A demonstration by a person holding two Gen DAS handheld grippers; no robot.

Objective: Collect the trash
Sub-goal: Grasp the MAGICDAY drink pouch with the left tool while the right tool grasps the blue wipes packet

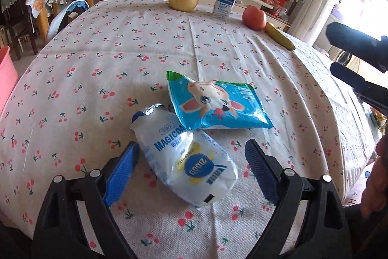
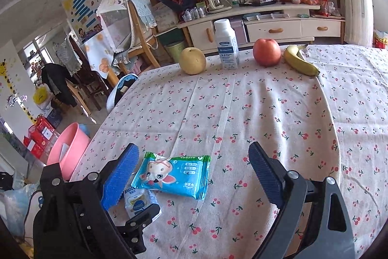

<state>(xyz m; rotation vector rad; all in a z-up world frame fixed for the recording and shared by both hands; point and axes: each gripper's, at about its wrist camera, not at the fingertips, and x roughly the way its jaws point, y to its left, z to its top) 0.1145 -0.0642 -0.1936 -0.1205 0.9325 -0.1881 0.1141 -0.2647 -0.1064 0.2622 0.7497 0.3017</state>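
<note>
Both grippers, left (image 1: 191, 169) & right (image 2: 194, 174), spread wide (ribbed blue pads) over crinkly white pouch (image 1: 186, 162), glossy blue wrapper (image 1: 218, 103).

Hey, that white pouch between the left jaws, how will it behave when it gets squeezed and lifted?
The white pouch looks crumpled and soft, so it will probably cave in under the jaws rather than resist. Its glossy film may be a bit slippery. The blue wrapper overlaps its top end, so lifting the pouch would likely drag or tip it.
</note>
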